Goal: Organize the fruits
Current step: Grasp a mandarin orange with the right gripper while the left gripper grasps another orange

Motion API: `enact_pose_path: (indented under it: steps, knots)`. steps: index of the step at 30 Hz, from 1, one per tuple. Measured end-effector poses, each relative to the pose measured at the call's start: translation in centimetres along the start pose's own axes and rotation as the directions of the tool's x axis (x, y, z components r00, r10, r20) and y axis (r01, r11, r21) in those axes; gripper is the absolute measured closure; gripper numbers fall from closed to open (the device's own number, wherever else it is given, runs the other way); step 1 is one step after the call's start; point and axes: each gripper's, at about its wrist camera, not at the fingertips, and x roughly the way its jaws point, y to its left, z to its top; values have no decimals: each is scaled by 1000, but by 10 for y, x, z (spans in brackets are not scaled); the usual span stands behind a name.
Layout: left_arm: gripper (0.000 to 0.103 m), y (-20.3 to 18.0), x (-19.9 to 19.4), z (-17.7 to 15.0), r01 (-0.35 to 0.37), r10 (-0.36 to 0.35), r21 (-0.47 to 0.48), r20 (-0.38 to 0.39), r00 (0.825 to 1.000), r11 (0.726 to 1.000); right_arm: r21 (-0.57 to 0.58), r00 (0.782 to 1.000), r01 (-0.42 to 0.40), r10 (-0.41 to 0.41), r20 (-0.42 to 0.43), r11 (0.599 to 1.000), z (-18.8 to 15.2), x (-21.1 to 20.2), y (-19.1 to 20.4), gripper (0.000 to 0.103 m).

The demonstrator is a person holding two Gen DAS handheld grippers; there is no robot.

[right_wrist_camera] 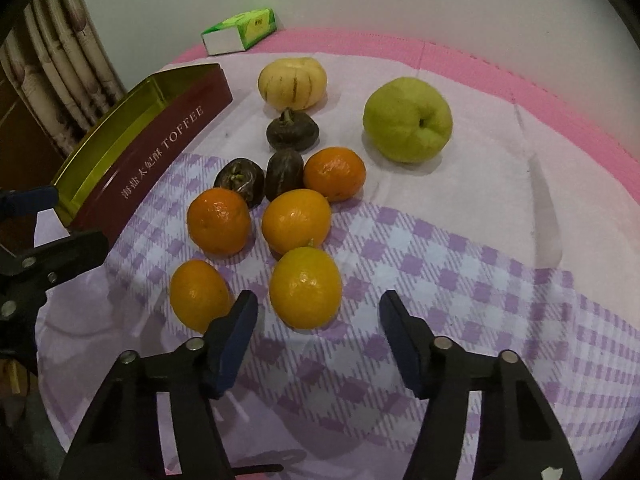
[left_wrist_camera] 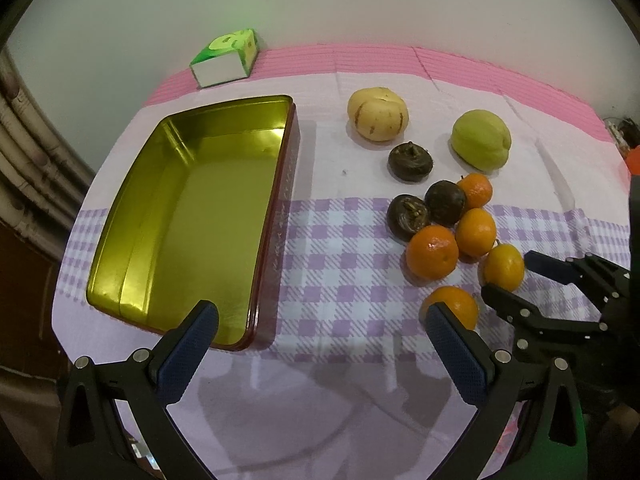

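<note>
Right gripper (right_wrist_camera: 318, 322): jaws spread wide, holding nothing, aimed at the nearest orange (right_wrist_camera: 305, 288), which sits just ahead of and between the fingertips. Left gripper (left_wrist_camera: 322, 320): likewise spread and empty, poised at the near end of the toffee tin (left_wrist_camera: 276, 216).

Taking the tin as landmark, all fruit lies on the cloth to its right, none inside. The five oranges and three dark brown fruits (left_wrist_camera: 410, 155) cluster nearest the tin's long side; the pale striped melon (left_wrist_camera: 378, 119) lies beyond them, and the green fruit (left_wrist_camera: 481, 145) furthest right.

Risks, as judged:
- A second orange (right_wrist_camera: 198, 295) lies just beside the right gripper's left finger; closing off-centre could knock it away.
- Round, smooth fruit may squirt from the pads if gripped off its widest part.
- Nudging the tight cluster could set its neighbours rolling toward the table edge.
</note>
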Motion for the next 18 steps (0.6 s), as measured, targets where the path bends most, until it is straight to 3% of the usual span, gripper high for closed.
enact_pose_path:
  steps: [5, 9, 14, 18]
  knots:
    - [1, -3, 4, -1, 9, -9, 13, -12, 1000, 1000, 13, 1000, -12, 13, -9, 1000, 3, 8, -1, 50]
    - [1, -7, 4, 0, 18, -18, 30, -12, 1000, 999, -3, 1000, -25, 24, -5, 1000, 6, 10, 3, 69]
    - [3, -15, 3, 2, 42, -41, 52, -18, 999, 998, -5, 1000, -22, 22, -11, 1000, 9, 13, 3, 69]
    - [11, -25, 1, 4, 79, -76, 80, -31, 997, 994, 21, 1000, -1, 1, -18, 1000, 8, 7, -7, 69]
